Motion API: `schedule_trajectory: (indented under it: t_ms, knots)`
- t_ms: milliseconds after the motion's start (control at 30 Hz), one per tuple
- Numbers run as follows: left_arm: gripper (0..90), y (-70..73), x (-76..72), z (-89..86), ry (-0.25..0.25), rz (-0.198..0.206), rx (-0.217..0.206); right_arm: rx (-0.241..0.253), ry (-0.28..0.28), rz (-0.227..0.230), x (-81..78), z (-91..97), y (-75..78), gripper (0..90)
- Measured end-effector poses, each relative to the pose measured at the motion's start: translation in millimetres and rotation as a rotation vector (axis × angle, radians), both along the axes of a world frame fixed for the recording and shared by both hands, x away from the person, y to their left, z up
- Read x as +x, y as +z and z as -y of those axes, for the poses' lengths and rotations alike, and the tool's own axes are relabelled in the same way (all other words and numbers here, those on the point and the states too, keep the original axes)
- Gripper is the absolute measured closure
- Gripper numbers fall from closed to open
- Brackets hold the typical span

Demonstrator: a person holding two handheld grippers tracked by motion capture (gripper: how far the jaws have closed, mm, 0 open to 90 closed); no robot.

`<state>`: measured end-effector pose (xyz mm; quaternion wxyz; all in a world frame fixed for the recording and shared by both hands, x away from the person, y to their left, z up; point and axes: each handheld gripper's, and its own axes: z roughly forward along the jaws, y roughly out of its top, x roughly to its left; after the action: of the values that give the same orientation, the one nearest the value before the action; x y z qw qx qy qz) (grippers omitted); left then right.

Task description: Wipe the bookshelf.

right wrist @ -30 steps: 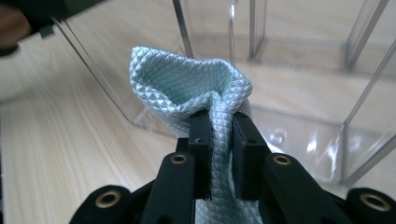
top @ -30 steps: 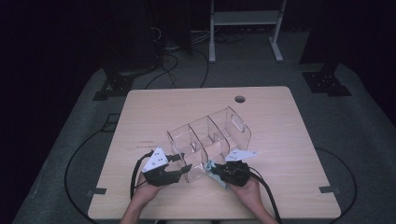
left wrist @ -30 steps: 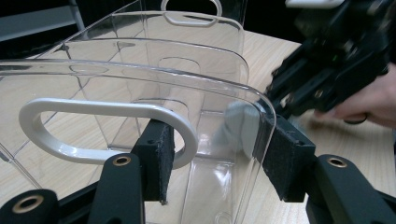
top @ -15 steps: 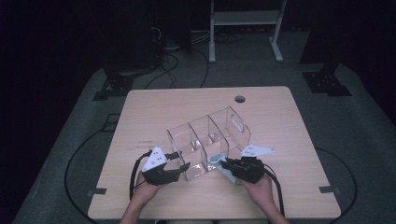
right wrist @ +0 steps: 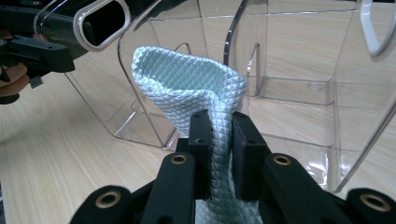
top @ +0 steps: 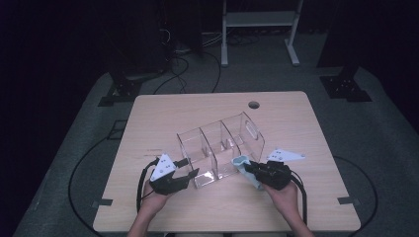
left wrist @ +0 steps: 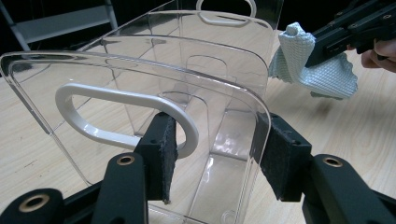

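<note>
We are bracing the clear organizer (top: pixel 220 148) on the table (top: pixel 163 116) with the left hand-held gripper (left wrist: pixel 217 158), its jaws just closing on the end wall. The right hand-held gripper (right wrist: pixel 219 140), pinching the cloth (right wrist: pixel 191 91), has been lifting toward a compartment, ready for wiping.

- I count one clear acrylic organizer (top: pixel 220 148) on the table (top: pixel 163 118), with three compartments and two oval handle cutouts.
- One pale blue cloth (right wrist: pixel 196 98).
- Two grippers: left gripper (top: pixel 190 174), right gripper (top: pixel 248 168).
- One cable hole (top: pixel 254 104) in the table.
</note>
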<state>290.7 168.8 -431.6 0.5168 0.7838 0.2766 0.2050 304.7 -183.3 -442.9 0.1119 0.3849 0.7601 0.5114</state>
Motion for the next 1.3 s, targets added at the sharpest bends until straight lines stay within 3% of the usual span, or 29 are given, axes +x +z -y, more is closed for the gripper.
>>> schedule_trajectory:
  t_ms: [433, 500, 633, 800, 1300]
  knots:
    - [49.5, 0.8, 1.7, -13.0, -0.042, -0.004, -0.002, 0.011, -0.023, 0.008, 1.4, 9.7, 3.0, 79.3]
    - [49.9, 0.8, 1.9, -16.1, -0.026, 0.005, 0.005, 0.004, -0.027, 0.012, 1.5, 10.9, 3.6, 79.3]
    - [47.5, -0.8, 4.9, -20.6, 0.010, -0.016, -0.023, 0.009, -0.039, 0.007, 1.8, 14.6, 3.0, 79.3]
    - [54.4, -0.7, 5.0, -21.1, 0.034, -0.006, -0.014, 0.012, -0.048, 0.005, 3.3, 16.4, 2.3, 79.3]
    - [55.4, -1.4, 6.3, -21.2, 0.023, -0.007, -0.017, -0.007, -0.050, 0.016, -2.3, 25.4, 5.7, 79.3]
